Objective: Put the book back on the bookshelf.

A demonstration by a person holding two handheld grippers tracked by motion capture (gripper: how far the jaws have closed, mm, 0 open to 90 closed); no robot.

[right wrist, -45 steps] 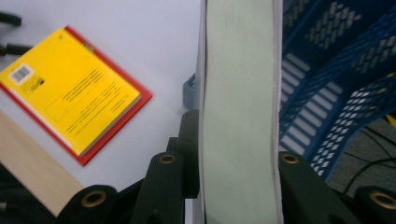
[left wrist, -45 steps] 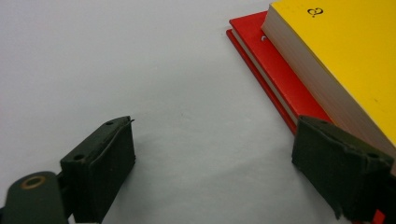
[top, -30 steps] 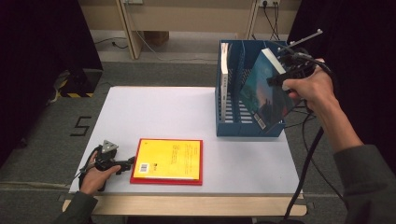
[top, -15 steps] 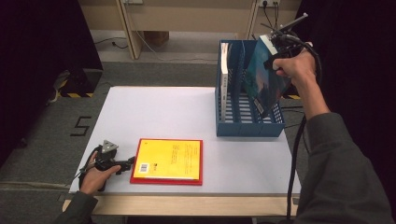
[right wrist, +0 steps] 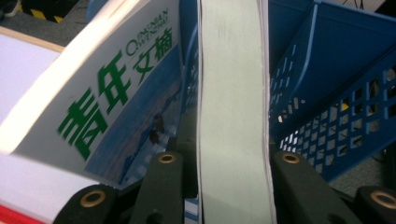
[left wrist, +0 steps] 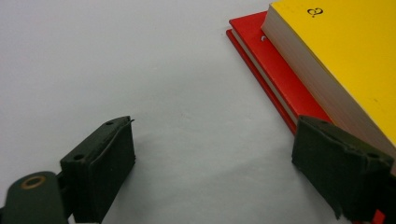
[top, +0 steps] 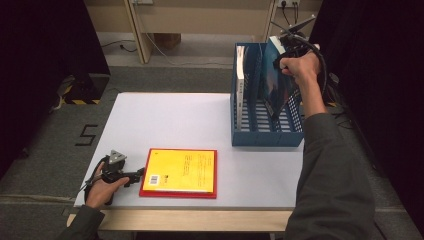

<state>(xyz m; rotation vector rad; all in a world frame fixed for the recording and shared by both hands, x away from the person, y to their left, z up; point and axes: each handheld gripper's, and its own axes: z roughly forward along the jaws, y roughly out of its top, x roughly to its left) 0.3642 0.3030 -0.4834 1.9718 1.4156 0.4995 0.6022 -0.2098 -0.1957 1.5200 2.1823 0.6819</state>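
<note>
My right gripper (top: 286, 44) clamps a blue-covered book (top: 274, 82), tilted in the blue file rack (top: 265, 135) at the table's (top: 165, 120) far right | my left gripper (left wrist: 212, 170) rests jaws apart near the front-left corner, beside the yellow book (top: 182, 170) on a red one (left wrist: 275, 70).
</note>
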